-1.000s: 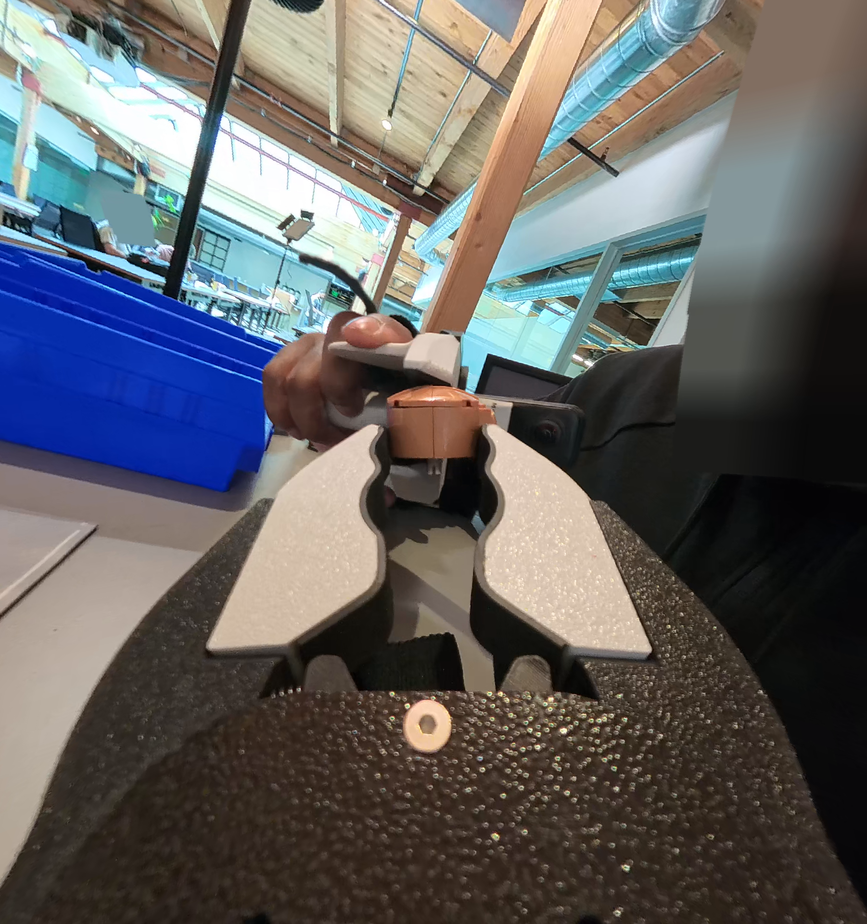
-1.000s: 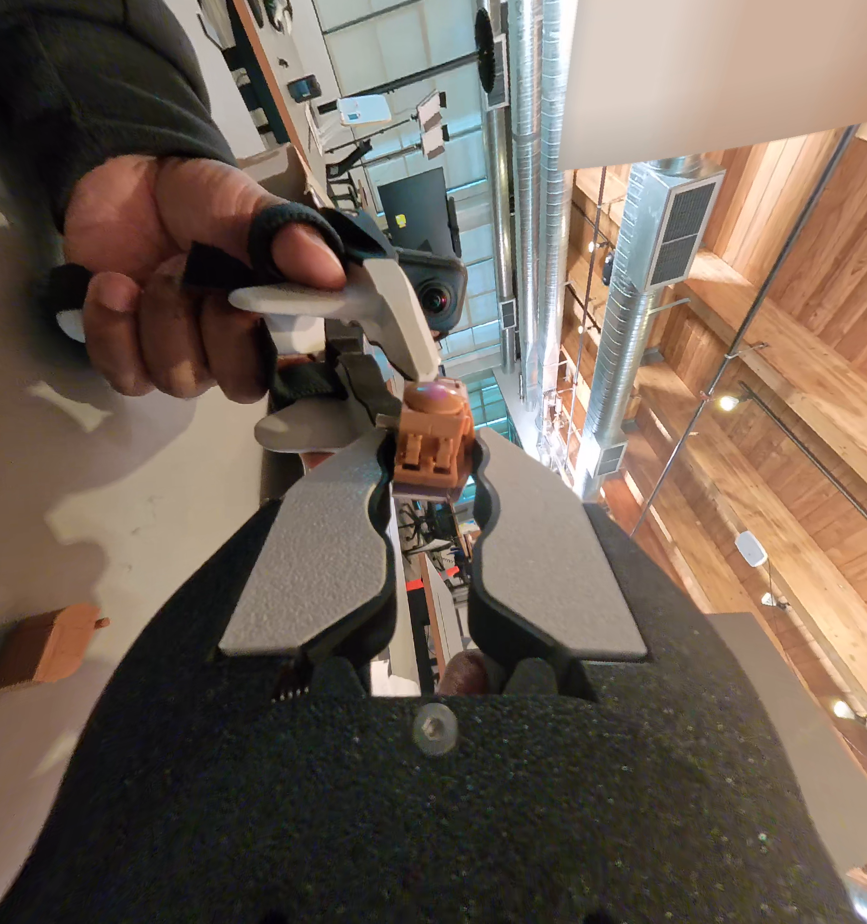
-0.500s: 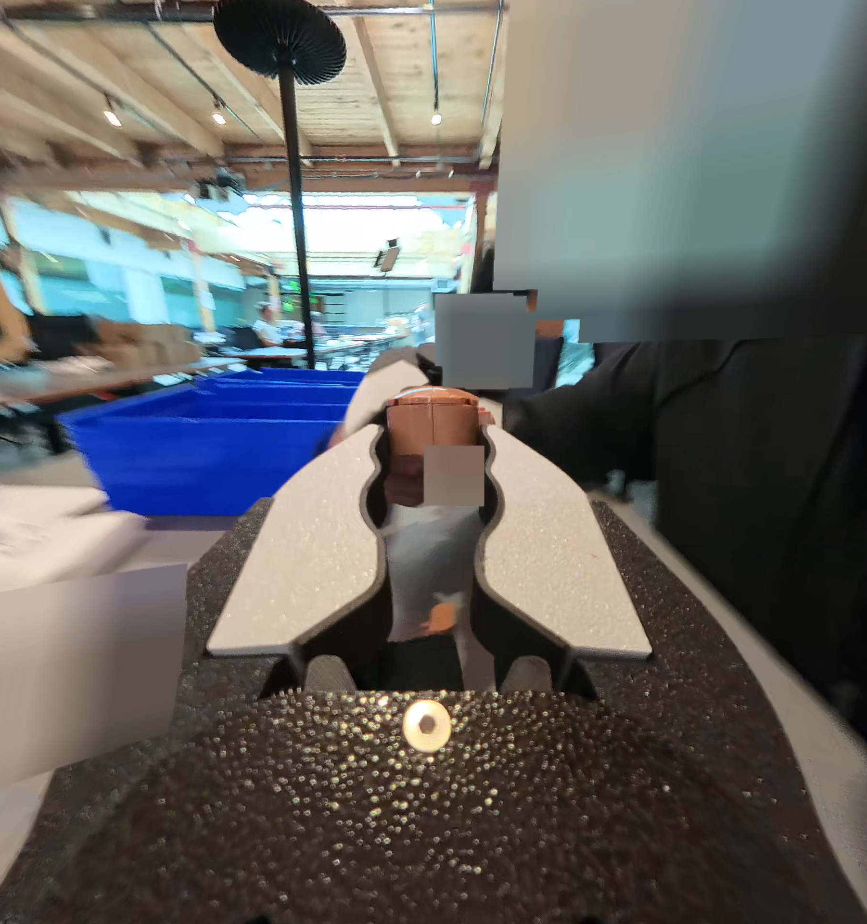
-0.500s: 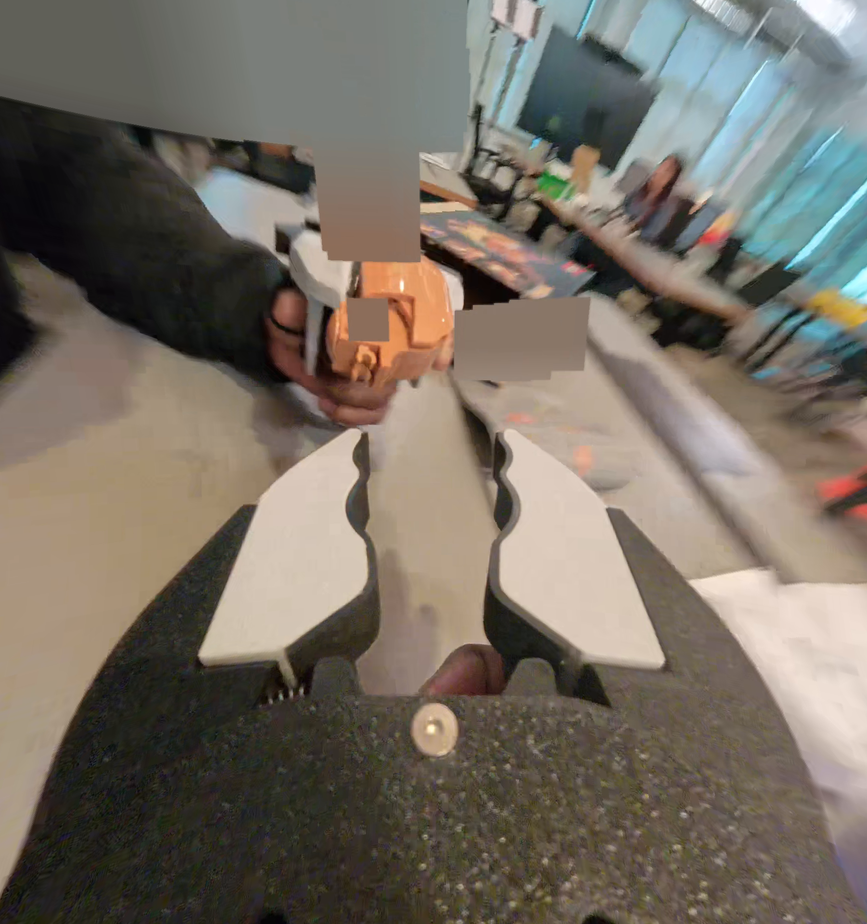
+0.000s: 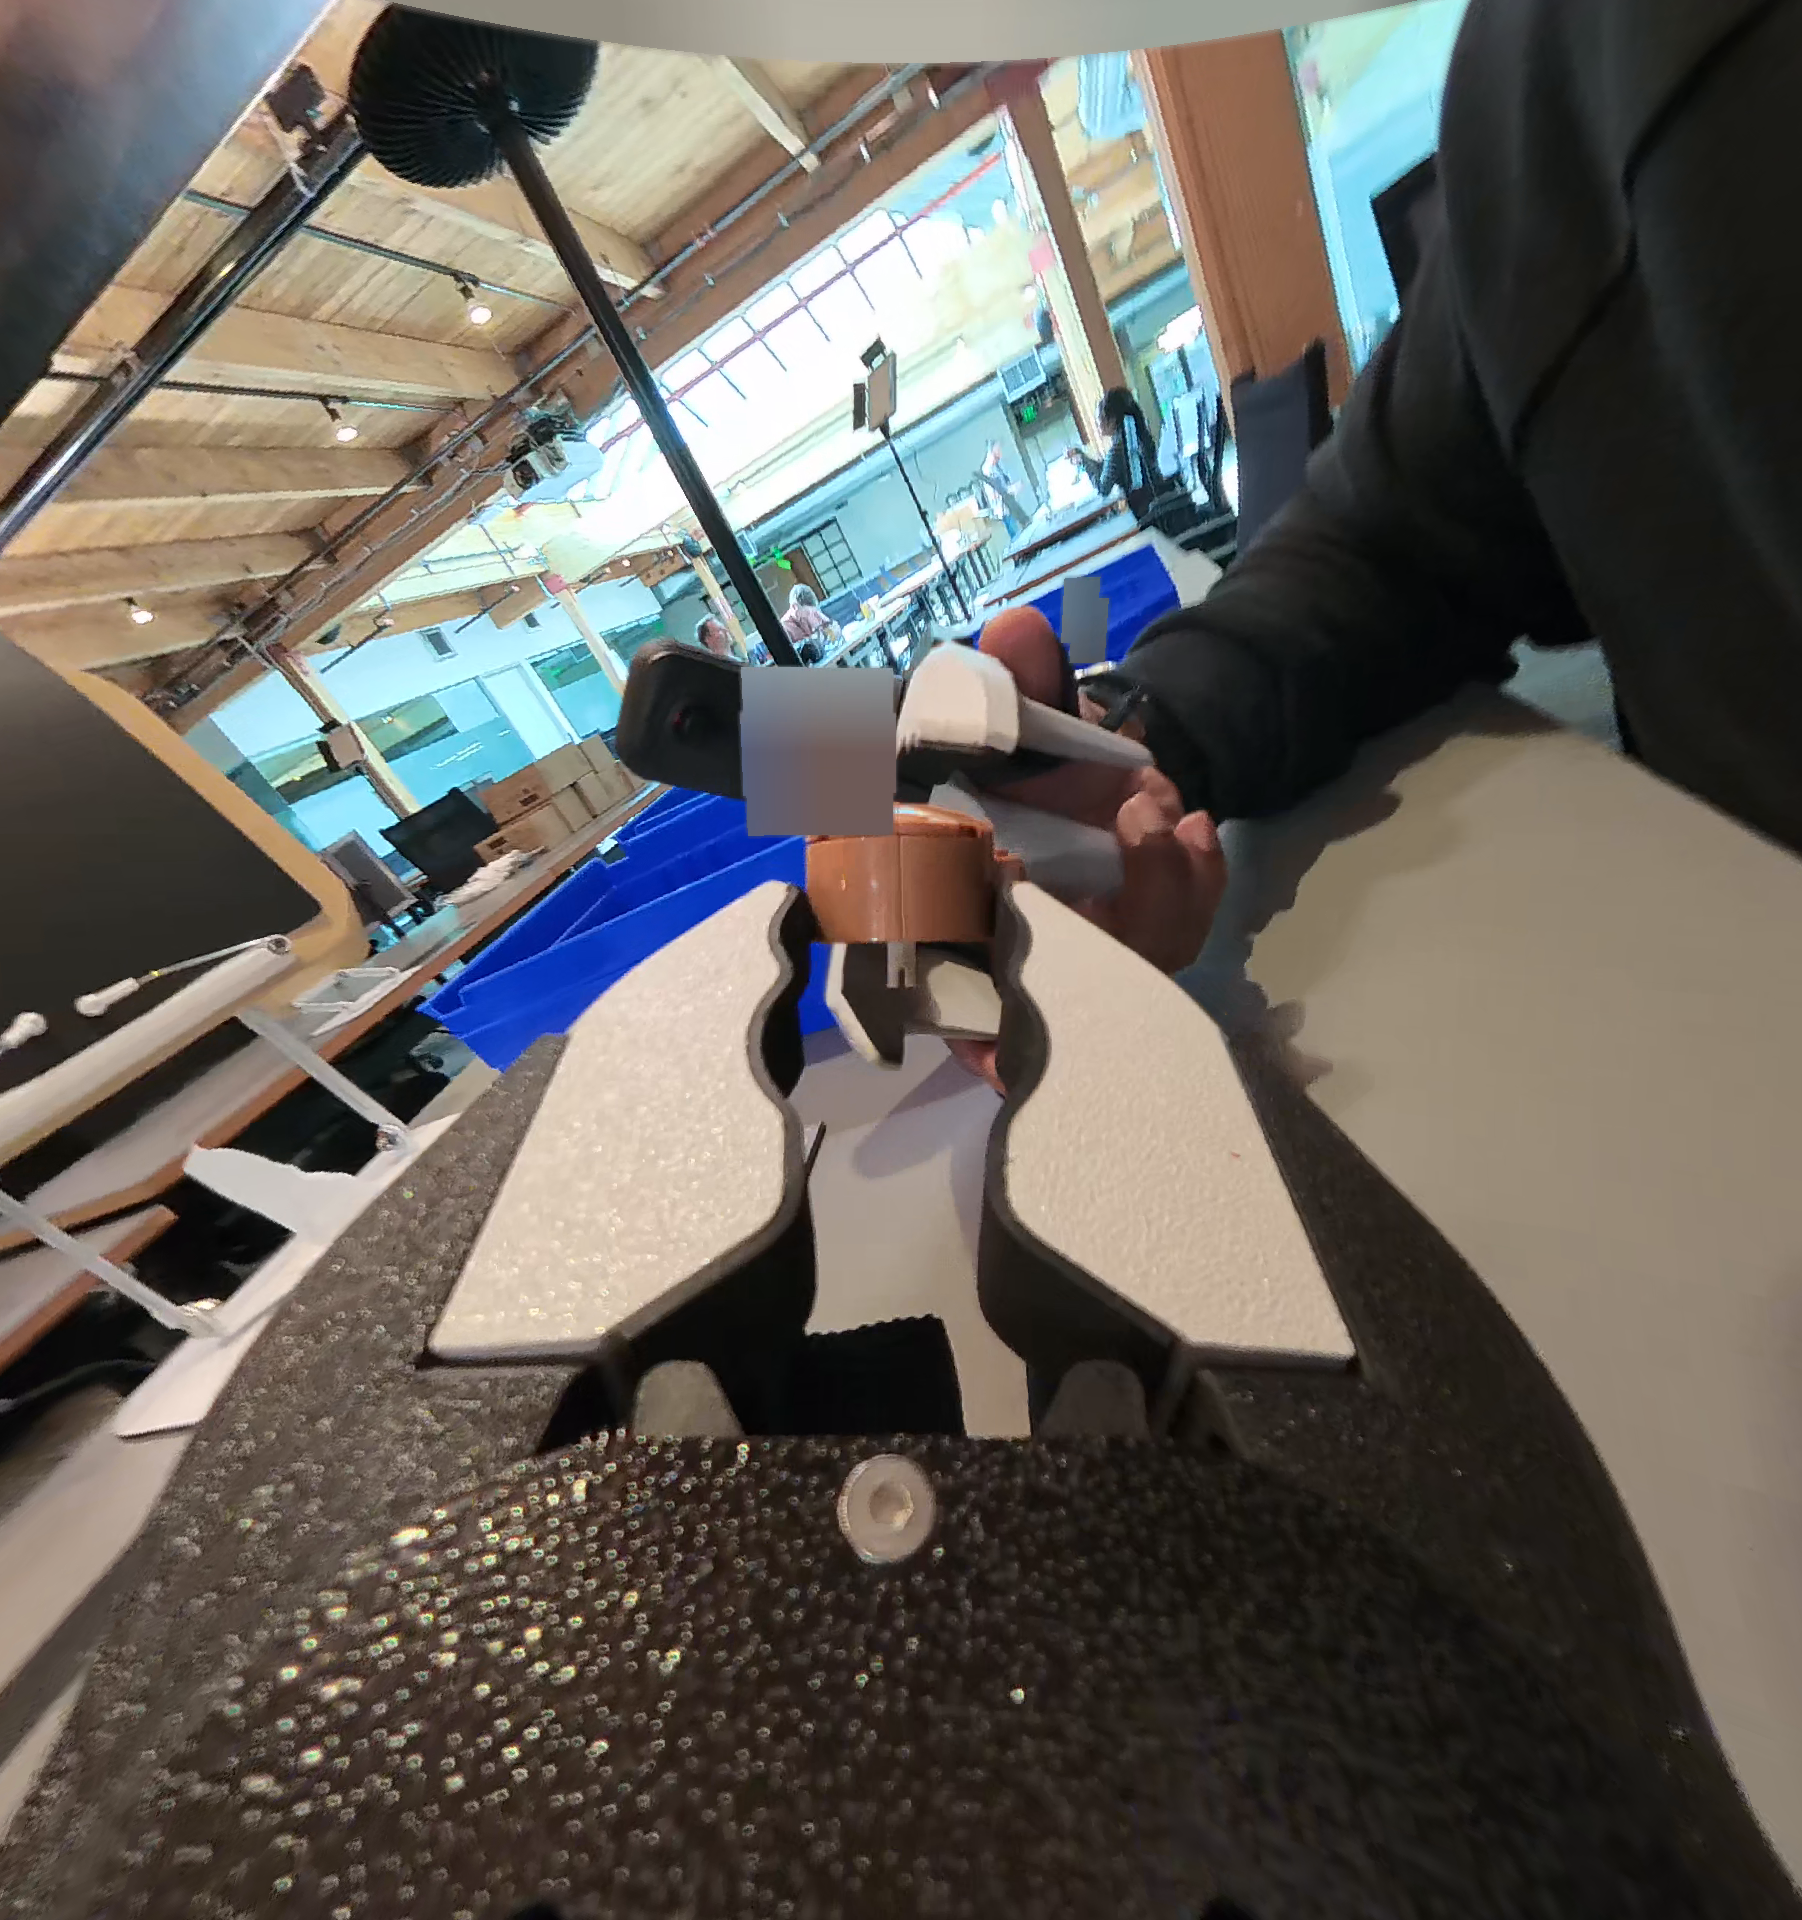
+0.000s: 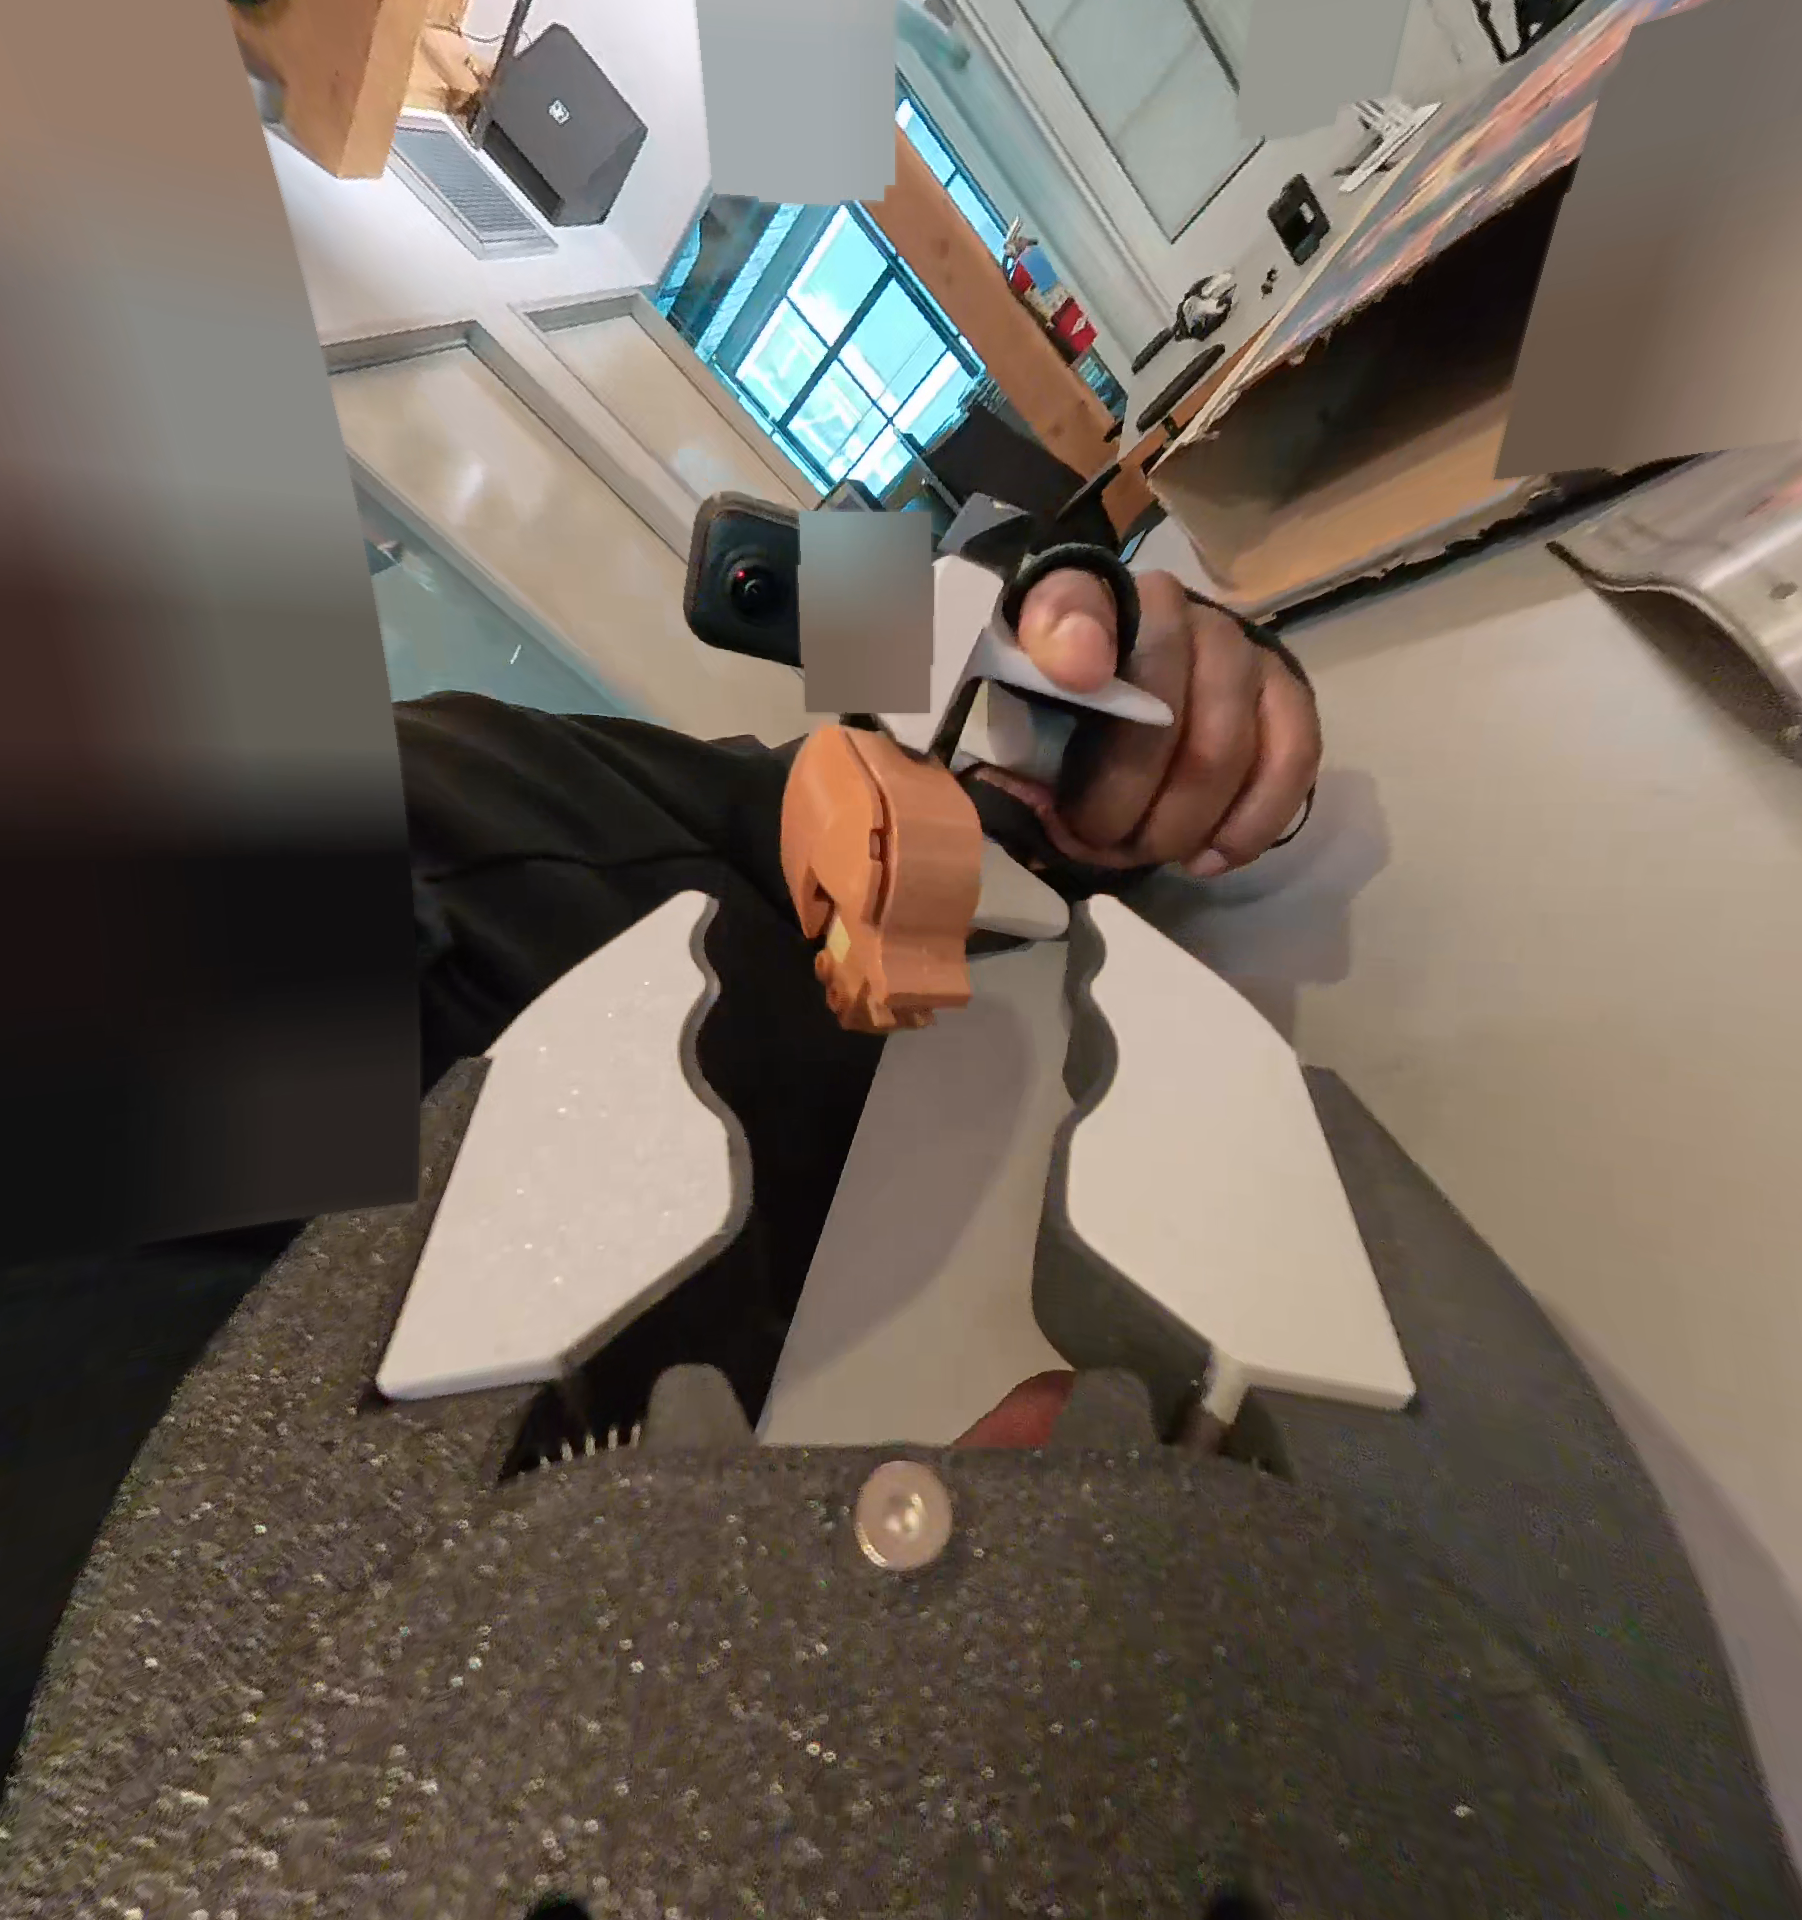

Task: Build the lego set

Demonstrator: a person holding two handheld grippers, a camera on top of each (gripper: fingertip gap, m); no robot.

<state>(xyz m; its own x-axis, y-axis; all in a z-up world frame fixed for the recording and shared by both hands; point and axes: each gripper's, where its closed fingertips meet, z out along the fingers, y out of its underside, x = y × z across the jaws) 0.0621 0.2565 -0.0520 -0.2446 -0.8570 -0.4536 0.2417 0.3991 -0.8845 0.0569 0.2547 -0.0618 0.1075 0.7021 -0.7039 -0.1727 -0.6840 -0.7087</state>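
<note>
My left gripper (image 5: 899,906) is shut on a brown plastic part (image 5: 902,881), with both pads pressed against its sides, held above the grey table (image 5: 1499,1039). The same part shows orange-brown in the right wrist view (image 6: 881,873), gripped by the left gripper's white fingers (image 6: 1022,906). My right gripper (image 6: 892,920) is open; the part hangs between its fingertips, and neither pad touches it. In the left wrist view the right gripper's fingers (image 5: 954,1003) show just beyond the part, with the hand (image 5: 1146,862) that holds it.
Blue bins (image 5: 616,935) stand behind the part on the table. A white stand with rods (image 5: 97,1049) is at the left. A black pole (image 5: 648,416) rises behind. A person's dark sleeve (image 5: 1396,582) crosses at the right. A metal piece (image 6: 1728,582) lies at far right. Less than 4 cm separates the two grippers' tips. The metal piece (image 6: 1728,582) is about equally far from each gripper, around 15 cm.
My right gripper opened and let go of the brown part, which stays in the left gripper's grasp. Both grippers swung round, so the backgrounds changed.
</note>
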